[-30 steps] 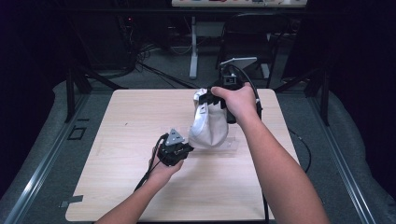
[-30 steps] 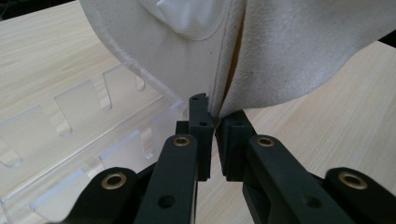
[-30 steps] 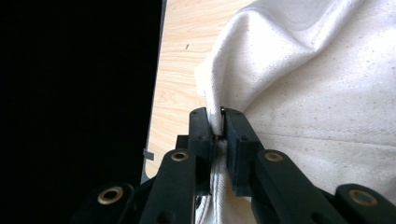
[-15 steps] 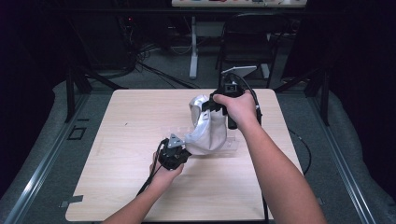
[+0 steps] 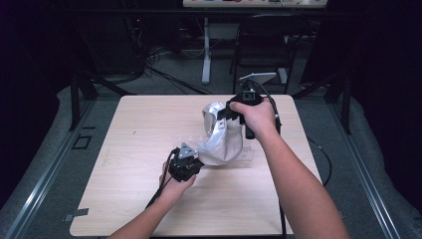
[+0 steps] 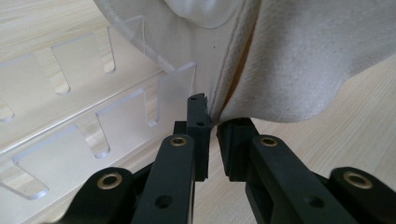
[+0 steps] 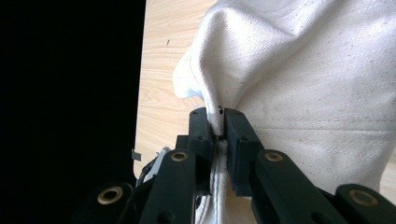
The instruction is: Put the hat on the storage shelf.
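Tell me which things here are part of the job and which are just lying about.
In use:
- white cloth
- right claw, shut on the cloth
- left claw, closed on the cloth's edge
- clear slotted rack under the cloth

Lying about:
- chair
- floor cables

The high view is dim away from the middle: the pale wooden bench (image 5: 149, 149) is evenly lit from above, while the floor and furniture behind sink into near black. Shadows on the bench are soft and faint, close under the forearms. The picture is soft and slightly grainy, with fine detail lost.

In the left gripper view light is bright and diffuse; the white cloth (image 6: 303, 56) nearly washes out at the top, and the clear plastic rack (image 6: 84, 107) shows soft, pale edges. The nearest parts of the black tongs blur.

In the right gripper view the left third is wholly black, the cloth weave sharp and bright.
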A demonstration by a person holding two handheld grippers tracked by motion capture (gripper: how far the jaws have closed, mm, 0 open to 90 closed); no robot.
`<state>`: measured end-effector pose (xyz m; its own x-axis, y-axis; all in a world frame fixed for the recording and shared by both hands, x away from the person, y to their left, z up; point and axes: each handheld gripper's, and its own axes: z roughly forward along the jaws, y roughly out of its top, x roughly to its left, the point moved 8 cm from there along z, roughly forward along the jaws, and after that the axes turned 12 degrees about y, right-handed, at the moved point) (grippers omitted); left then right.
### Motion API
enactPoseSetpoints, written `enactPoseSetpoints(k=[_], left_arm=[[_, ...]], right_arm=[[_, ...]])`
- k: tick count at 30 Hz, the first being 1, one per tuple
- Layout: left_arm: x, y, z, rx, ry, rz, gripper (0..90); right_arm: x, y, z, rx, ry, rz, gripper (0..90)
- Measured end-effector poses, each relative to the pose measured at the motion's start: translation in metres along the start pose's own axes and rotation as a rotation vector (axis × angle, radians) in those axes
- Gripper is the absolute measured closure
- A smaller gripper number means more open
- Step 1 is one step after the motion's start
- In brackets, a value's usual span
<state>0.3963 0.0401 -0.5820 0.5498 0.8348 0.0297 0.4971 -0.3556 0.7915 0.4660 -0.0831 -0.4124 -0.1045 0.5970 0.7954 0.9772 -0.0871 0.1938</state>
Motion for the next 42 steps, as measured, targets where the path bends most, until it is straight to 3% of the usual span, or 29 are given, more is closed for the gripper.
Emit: enactPoseSetpoints(k=[5, 12, 15, 19, 25, 26, 29, 34, 36, 39, 42], left_arm=[[0.0, -0.001, -0.01, -0.01, -0.038, -0.014, 74.2], [0.007, -0.009, -0.034, -0.035, -0.027, -0.014, 55.5], [0.011, -0.015, -0.045, -0.045, -0.022, -0.018, 51.9], [0.027, -0.032, -0.059, -0.042, 0.006, -0.024, 50.2], [0.048, -0.052, -0.061, -0.008, 0.038, -0.035, 48.4], [0.054, -0.055, -0.06, 0.002, 0.045, -0.045, 48.1], [0.061, -0.058, -0.056, 0.001, 0.059, -0.075, 47.6], [0.065, -0.061, -0.053, 0.011, 0.074, -0.065, 45.0], [0.065, -0.061, -0.052, 0.009, 0.08, -0.067, 44.6], [0.065, -0.062, -0.05, 0.003, 0.087, -0.071, 44.3], [0.064, -0.061, -0.05, -0.001, 0.083, -0.063, 44.1]], right_arm=[[-0.002, -0.002, -0.003, -0.001, -0.004, -0.007, 82.0], [-0.004, -0.005, -0.005, 0.011, -0.015, -0.019, 81.7], [-0.002, -0.007, -0.008, 0.004, -0.014, -0.027, 76.9], [0.001, -0.014, -0.017, 0.009, -0.004, -0.051, 70.8], [-0.001, -0.025, -0.032, -0.001, -0.011, -0.115, 66.3], [-0.006, -0.03, -0.037, -0.01, -0.035, -0.137, 64.2], [-0.013, -0.037, -0.043, -0.036, -0.037, -0.155, 62.0], [-0.031, -0.052, -0.054, -0.075, -0.053, -0.244, 57.7], [-0.034, -0.055, -0.055, -0.083, -0.055, -0.251, 57.3], [-0.052, -0.067, -0.056, -0.106, -0.086, -0.296, 55.5], [-0.059, -0.073, -0.055, -0.113, -0.08, -0.308, 54.7]])
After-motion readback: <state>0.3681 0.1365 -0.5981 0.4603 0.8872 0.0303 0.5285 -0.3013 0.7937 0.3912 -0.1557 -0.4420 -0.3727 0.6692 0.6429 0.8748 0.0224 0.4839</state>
